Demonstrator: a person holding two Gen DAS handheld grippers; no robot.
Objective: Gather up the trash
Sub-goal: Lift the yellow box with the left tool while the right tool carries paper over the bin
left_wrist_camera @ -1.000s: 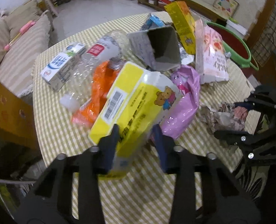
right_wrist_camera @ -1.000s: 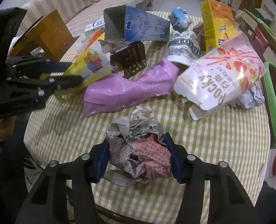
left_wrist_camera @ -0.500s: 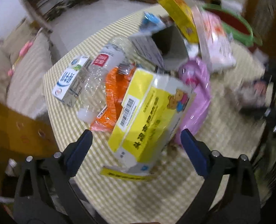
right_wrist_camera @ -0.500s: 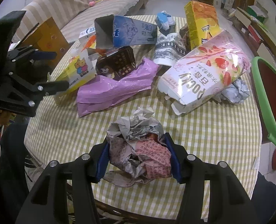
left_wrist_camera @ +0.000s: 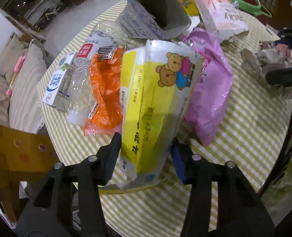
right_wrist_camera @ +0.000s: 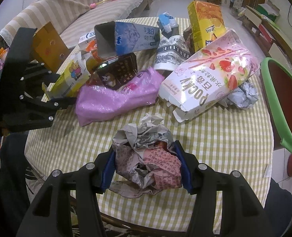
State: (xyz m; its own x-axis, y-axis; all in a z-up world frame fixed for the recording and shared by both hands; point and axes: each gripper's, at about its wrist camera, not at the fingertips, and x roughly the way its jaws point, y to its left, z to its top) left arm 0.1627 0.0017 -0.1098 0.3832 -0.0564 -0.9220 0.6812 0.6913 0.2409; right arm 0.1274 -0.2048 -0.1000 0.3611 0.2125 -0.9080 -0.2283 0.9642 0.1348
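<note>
**Both grippers on trash, pile in the middle of the round table**

Your left gripper (left_wrist_camera: pixel 146 148) is over the near left part of the checked tablecloth (left_wrist_camera: pixel 244 138), and its jaws are closing around the yellow tissue pack (left_wrist_camera: pixel 155 98) with the bear on it. The pack sits between the two fingers, with the left pad right at its edge; I can't tell if the right pad is pressing yet. Just left of the pack you've got an orange wrapper (left_wrist_camera: pixel 104 90), then a clear plastic bottle (left_wrist_camera: pixel 86 63) and a small milk carton (left_wrist_camera: pixel 57 85) further left. On the pack's right is the pink plastic bag (left_wrist_camera: pixel 211 90), touching it. Behind them, an open grey carton (left_wrist_camera: pixel 157 17) lies on its side.

Over to the right, your right gripper (right_wrist_camera: pixel 146 164) is clamped on the crumpled newspaper ball (right_wrist_camera: pixel 146 158), both blue pads pressed into its sides, near the table's near edge. Far right of that, the Pocky box (right_wrist_camera: pixel 207 79) leans over a crumpled white paper (right_wrist_camera: pixel 242 96), and a green-rimmed basin (right_wrist_camera: pixel 272 102) sits off the table's right edge.
</note>
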